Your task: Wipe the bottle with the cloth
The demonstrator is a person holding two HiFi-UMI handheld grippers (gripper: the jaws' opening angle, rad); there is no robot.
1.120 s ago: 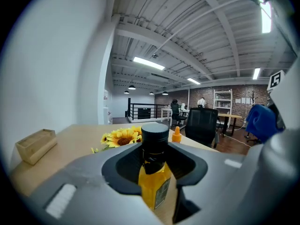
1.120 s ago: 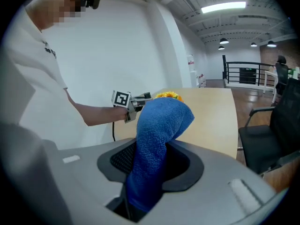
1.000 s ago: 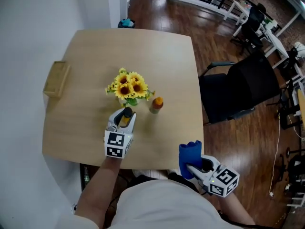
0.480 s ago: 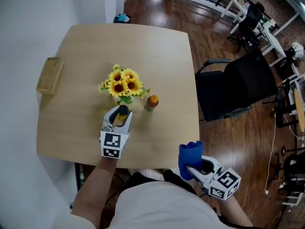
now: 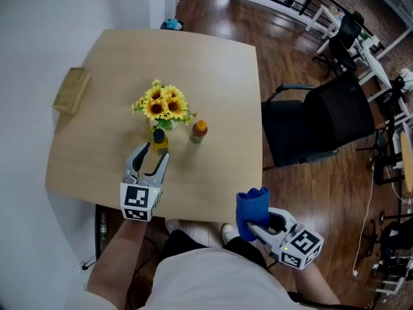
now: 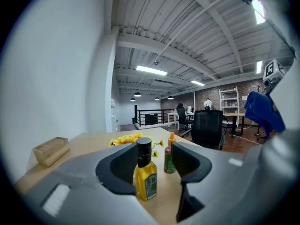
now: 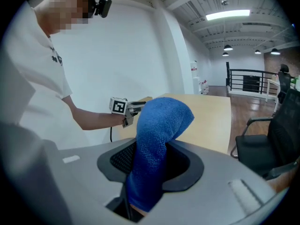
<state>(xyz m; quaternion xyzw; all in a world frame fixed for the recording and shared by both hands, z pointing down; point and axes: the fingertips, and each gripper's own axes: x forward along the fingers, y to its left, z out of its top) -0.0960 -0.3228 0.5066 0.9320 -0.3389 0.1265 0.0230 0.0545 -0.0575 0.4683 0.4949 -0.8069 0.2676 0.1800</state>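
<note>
The left gripper has drawn back toward the near edge of the table and let go of the yellow bottle, which it was closed around a moment ago. Its jaws now stand spread apart. The bottle, which has a black cap, stands upright on the table at the mouth of those jaws with a gap on either side (the left gripper view shows it framed between the two dark pads, touching neither). Just beyond the bottle is a bunch of sunflowers. To the right of the flowers stands a small orange-capped bottle, apart from the yellow one. A wooden box lies at the left edge of the table, well away from everything else. The right gripper is held off the near right corner of the table, over the floor, and its jaws are clenched on a blue cloth, which rises from between them and folds over at the top. The cloth is well apart from the yellow bottle. A black chair stands on the wooden floor to the right of the table.
</note>
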